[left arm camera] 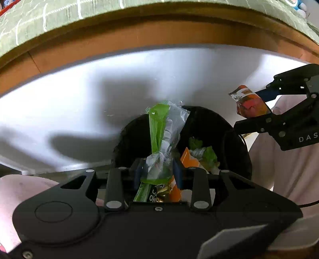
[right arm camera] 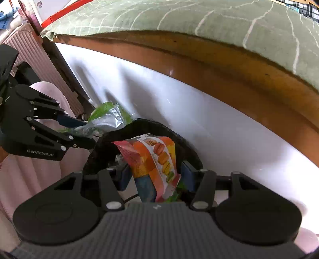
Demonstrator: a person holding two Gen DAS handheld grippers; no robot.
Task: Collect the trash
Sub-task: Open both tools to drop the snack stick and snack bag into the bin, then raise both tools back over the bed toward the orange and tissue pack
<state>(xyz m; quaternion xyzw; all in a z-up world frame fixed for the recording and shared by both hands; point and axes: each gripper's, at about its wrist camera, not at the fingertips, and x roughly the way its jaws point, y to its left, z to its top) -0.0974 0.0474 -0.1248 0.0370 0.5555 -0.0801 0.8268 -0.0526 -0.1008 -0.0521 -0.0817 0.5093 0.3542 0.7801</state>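
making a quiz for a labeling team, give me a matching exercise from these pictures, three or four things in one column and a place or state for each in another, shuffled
Things:
1. green and clear wrapper
2. orange macaron wrapper
3. black bin
4. green bedspread

Places or states:
A. lies over the wooden ledge at the top
B. pinched in the left gripper
C. stands below both grippers, trash inside
D. between the parted pads of the right gripper

Pairs: 1-B, 2-D, 3-C, 4-A
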